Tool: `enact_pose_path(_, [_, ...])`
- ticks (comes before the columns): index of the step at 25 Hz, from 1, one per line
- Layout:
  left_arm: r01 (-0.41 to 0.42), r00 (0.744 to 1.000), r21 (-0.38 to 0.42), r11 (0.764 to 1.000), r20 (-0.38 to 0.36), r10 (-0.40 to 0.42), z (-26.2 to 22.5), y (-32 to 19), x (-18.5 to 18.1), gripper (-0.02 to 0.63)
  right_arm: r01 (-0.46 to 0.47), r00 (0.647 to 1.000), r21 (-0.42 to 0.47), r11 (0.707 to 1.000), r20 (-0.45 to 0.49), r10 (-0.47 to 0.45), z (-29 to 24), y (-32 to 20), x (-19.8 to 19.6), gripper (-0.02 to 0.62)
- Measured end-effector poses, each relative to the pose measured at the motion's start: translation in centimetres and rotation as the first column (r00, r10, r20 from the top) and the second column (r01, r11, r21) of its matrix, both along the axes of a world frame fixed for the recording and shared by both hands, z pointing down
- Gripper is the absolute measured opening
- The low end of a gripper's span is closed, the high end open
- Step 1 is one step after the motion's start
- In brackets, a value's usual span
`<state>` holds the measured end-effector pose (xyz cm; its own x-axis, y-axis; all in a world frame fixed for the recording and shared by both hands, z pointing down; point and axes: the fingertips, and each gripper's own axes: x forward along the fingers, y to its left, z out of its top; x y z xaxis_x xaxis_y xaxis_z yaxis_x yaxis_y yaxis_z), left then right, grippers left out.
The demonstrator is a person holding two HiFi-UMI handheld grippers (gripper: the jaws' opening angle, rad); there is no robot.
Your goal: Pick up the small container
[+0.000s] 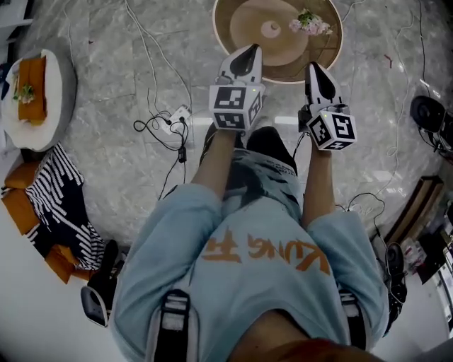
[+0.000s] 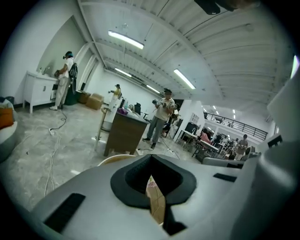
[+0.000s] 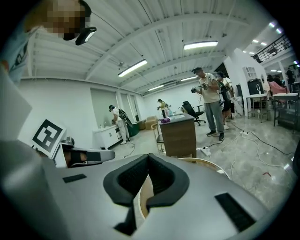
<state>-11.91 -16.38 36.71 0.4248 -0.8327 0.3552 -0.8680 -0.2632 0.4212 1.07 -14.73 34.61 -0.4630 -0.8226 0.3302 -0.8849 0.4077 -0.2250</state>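
The left gripper and right gripper are both closed and empty. The 2 are held side by side over the near edge of the round worktop, seemingly readied to reach. The small container sits at that worktop's centre, with flowers near it.

Both tools held forward, shut and empty.
The left tool and right tool point ahead side by side on outstretched bare forearms, left slightly farther forward.
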Motion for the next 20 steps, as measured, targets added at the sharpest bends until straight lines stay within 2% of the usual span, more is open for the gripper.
enact_pose_path(2, [0.018,1.0,-0.04,0.999,0.024,-0.017,2.2,-0.1,0.1,0.025,0.027,1.0,-0.032,0.999,-0.016,-0.027,1.9,0.1,0.0,0.012])
enact_pose_path(6, [0.007,0.989,-0.062,0.998,0.146,0.002,6.8,-1.4,2.6,0.025,0.074,0.996,-0.068,0.995,-0.052,-0.078,6.2,-1.2,1.1,0.012])
enact_pose_path(11, [0.013,0.987,-0.126,0.992,0.159,0.007,13.1,-1.0,4.0,0.025,0.139,0.986,-0.148,0.979,-0.075,-0.151,13.0,0.0,0.1,0.012])
enact_pose_path(15, [0.017,0.98,-0.132,0.991,0.201,0.01,17.4,-1.6,4.9,0.024,0.16,0.982,-0.183,0.97,-0.074,-0.176,17.6,0.4,0.6,0.012])
enact_pose_path(20, [-0.036,0.958,-0.116,0.993,0.279,0.067,21.6,-2.3,6.4,0.024,0.142,0.985,-0.206,0.968,-0.069,-0.159,23.6,0.0,2.5,0.014])
